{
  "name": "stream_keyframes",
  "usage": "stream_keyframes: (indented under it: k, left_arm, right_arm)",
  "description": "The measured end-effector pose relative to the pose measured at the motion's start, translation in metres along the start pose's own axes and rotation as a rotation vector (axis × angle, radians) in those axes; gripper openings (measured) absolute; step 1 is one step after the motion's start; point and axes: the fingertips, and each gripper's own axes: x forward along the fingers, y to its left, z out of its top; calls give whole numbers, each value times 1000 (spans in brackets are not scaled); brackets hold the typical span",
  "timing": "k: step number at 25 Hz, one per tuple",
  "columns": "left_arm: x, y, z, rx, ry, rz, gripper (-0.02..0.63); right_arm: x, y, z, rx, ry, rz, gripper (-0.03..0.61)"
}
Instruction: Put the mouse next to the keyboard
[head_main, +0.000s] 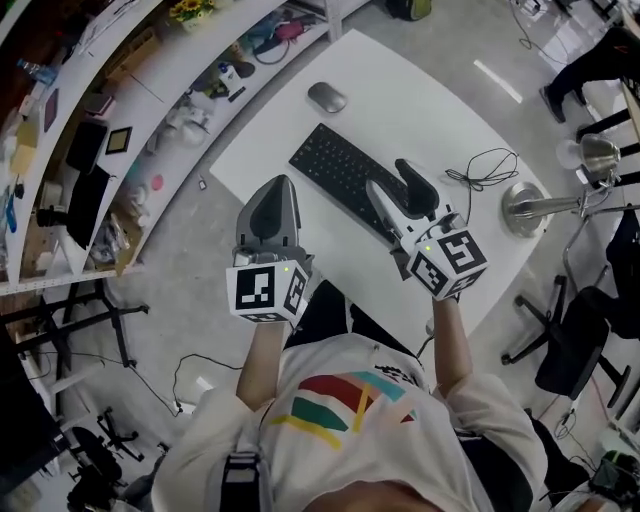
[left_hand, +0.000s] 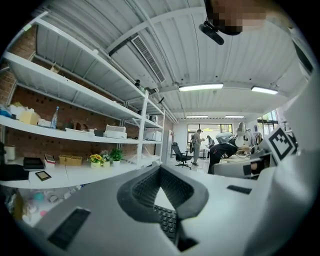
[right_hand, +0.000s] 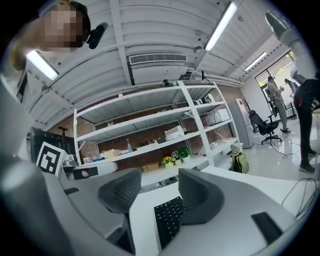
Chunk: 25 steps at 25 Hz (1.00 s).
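In the head view a grey mouse (head_main: 327, 97) lies on the white table (head_main: 420, 110), a short way beyond the far end of the black keyboard (head_main: 340, 172). Neither gripper touches it. My left gripper (head_main: 283, 185) hovers at the table's near-left edge beside the keyboard, its jaws shut on nothing. In the left gripper view the left gripper (left_hand: 160, 169) has its tips meeting, with keyboard keys (left_hand: 167, 220) showing below them. My right gripper (head_main: 388, 175) is above the keyboard's near end, jaws open and empty. The right gripper view shows the right gripper (right_hand: 160, 176) with the keyboard (right_hand: 169, 217) between its fingers.
A metal lamp base (head_main: 522, 208) and a loose black cable (head_main: 487, 165) sit at the table's right side. White shelves (head_main: 120, 110) with small items curve along the left. Office chairs (head_main: 565, 345) stand on the floor to the right.
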Motion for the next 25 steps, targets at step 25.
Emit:
stream_keyframes:
  k: [25]
  left_arm:
    - [170, 124, -94, -148, 152, -91, 41]
  right_arm:
    - [307, -143, -156, -214, 693, -73, 351]
